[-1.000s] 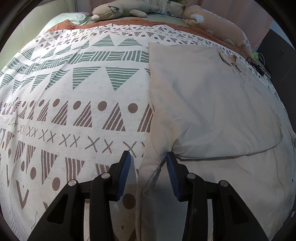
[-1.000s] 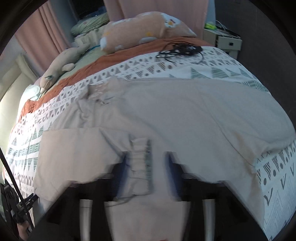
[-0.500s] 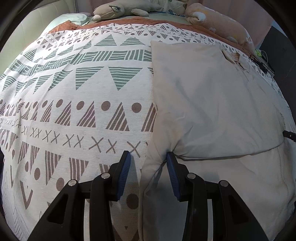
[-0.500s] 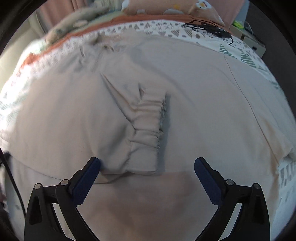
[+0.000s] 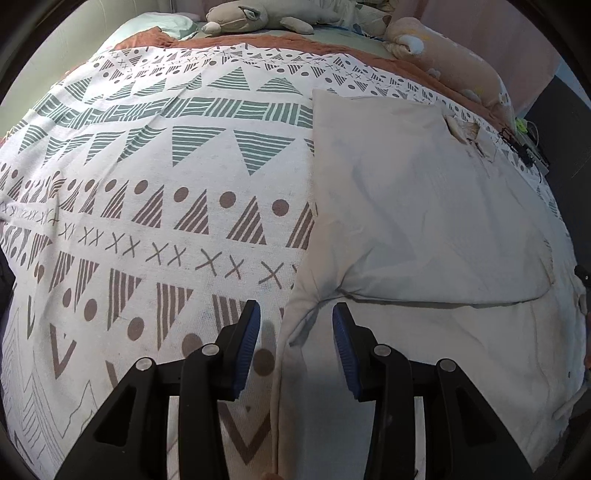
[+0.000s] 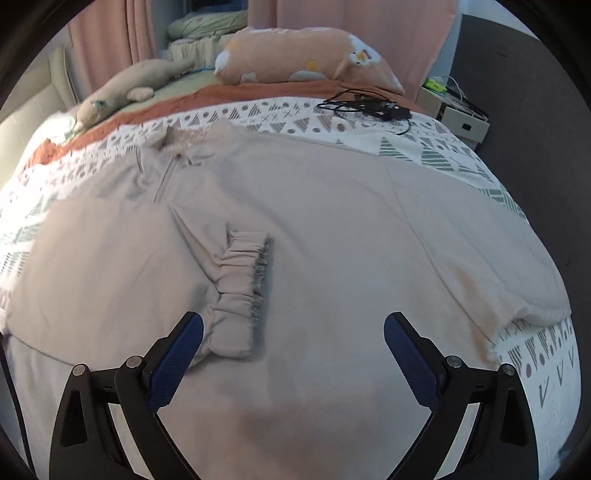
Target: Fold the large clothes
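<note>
With 1 sleeve folded across the beige zip-neck sweatshirt on the bed, the right hand-held gripper hangs wide open and empty, the left hand-held gripper part-open over the garment's edge, gripping nothing; next, the opposite sleeve likely needs grasping.

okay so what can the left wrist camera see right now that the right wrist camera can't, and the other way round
Only the left wrist view shows the broad bare stretch of patterned bedspread beside the garment. Only the right wrist view shows the folded-in sleeve's gathered cuff, the tangle of black cables and the pink curtains. Both show the beige garment and the plush toys at the head of the bed. The left claw and right claw each stand open.
</note>
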{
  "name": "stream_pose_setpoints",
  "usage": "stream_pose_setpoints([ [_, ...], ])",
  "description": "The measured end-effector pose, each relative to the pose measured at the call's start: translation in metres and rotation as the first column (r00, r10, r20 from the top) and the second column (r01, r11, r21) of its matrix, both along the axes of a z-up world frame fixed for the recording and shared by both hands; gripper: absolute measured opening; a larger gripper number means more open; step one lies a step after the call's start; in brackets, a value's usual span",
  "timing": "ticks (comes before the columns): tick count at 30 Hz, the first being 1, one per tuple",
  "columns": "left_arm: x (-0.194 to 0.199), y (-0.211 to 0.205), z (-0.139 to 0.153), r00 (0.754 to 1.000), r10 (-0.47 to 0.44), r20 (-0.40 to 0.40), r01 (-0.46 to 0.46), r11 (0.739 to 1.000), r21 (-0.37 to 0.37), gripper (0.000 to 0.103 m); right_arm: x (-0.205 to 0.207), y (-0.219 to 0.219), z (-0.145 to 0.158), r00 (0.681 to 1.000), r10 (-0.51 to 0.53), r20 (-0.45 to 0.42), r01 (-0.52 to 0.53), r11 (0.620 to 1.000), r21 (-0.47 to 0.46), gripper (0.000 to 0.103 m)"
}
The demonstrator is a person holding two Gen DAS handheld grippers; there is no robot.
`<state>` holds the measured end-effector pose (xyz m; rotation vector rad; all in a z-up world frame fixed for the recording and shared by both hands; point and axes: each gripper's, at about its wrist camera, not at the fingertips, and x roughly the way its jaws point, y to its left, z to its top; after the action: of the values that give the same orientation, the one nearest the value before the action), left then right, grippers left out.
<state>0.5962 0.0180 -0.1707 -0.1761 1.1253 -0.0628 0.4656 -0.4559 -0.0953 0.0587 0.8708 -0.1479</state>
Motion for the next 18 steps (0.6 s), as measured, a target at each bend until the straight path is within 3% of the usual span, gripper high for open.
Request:
stream_pose_setpoints([
  [4, -0.018, -0.007, 0.029, 0.999, -0.017, 0.051, 0.018, 1.000, -0.018, 0.042, -0.040, -0.027, 0.021, 0.999, -0.031, 0.033, 0.029, 0.999, 0.035, 0.098],
  [5, -0.022, -0.010, 0.036, 0.998, -0.024, 0.065, 0.025, 0.999, -0.024, 0.049, -0.052, -0.033, 0.026, 0.998, -0.036, 0.046, 0.034, 0.998, 0.044, 0.098],
  [8, -0.039, -0.021, 0.064, 0.991, -0.052, 0.121, 0.057, 0.998, -0.038, 0.085, -0.087, -0.048, 0.044, 0.996, -0.047, 0.077, 0.043, 0.997, 0.056, 0.098],
  [9, -0.044, -0.026, 0.074, 0.988, -0.062, 0.142, 0.069, 0.996, -0.047, 0.089, -0.098, -0.053, 0.050, 0.995, -0.053, 0.087, 0.047, 0.997, 0.064, 0.098],
  [18, -0.088, -0.072, 0.149, 0.963, -0.113, 0.246, 0.132, 0.989, -0.062, 0.090, -0.198, -0.093, 0.098, 0.982, -0.119, 0.147, 0.096, 0.984, 0.152, 0.098],
])
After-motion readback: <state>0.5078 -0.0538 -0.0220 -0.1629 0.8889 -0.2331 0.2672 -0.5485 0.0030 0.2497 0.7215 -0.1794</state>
